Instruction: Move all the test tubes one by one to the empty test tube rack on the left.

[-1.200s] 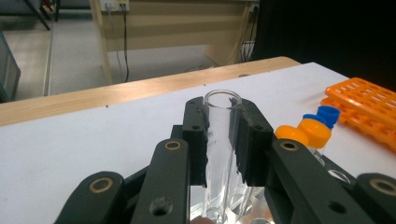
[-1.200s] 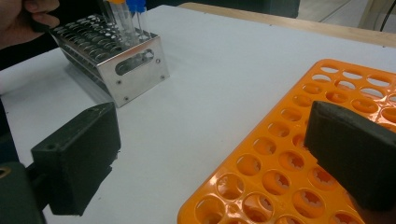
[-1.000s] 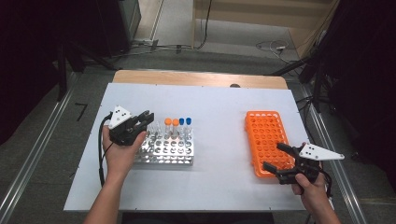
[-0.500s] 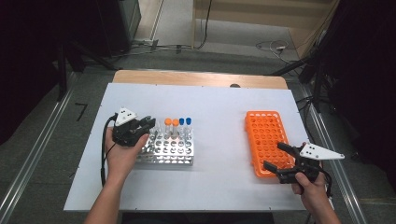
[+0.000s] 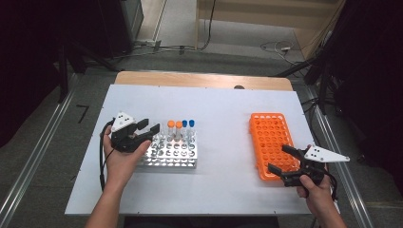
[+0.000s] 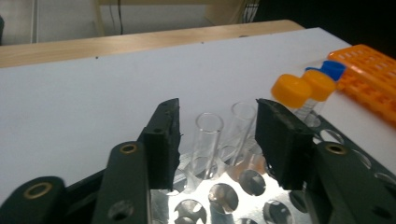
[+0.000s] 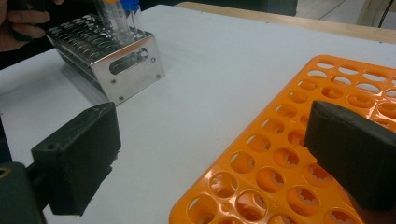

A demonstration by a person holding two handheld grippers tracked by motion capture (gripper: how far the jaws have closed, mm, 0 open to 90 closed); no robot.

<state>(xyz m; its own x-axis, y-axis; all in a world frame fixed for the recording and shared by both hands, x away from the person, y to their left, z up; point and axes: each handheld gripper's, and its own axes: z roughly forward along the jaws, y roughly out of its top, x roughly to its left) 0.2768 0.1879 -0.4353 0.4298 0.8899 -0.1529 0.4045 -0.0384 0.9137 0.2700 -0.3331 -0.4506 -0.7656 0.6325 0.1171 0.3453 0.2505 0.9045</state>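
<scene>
A metal tube rack (image 5: 171, 156) stands left of centre on the white table. Orange-capped tubes (image 5: 174, 124) and blue-capped tubes (image 5: 188, 123) stand along its far side. My left gripper (image 5: 149, 126) hovers over the rack's left end. Its jaws have just been opening and now stand apart. In the left gripper view, two uncapped clear tubes (image 6: 208, 128) stand in the rack just past the left gripper (image 6: 217, 109), untouched by its pads. My right gripper (image 5: 278, 157) is open over the near edge of the orange rack (image 5: 268, 133), nothing between its pads (image 7: 79, 154).
The orange rack (image 7: 289, 154) has no tubes in the holes I can see. Bare white table (image 5: 223, 142) lies between the two racks. A wooden strip (image 5: 199, 80) runs along the far edge. A cable (image 5: 101, 156) trails from the left gripper.
The left gripper's jaws were shut and now stand apart over the rack's left end. The left hand has turned slightly. The right hand has not moved.
</scene>
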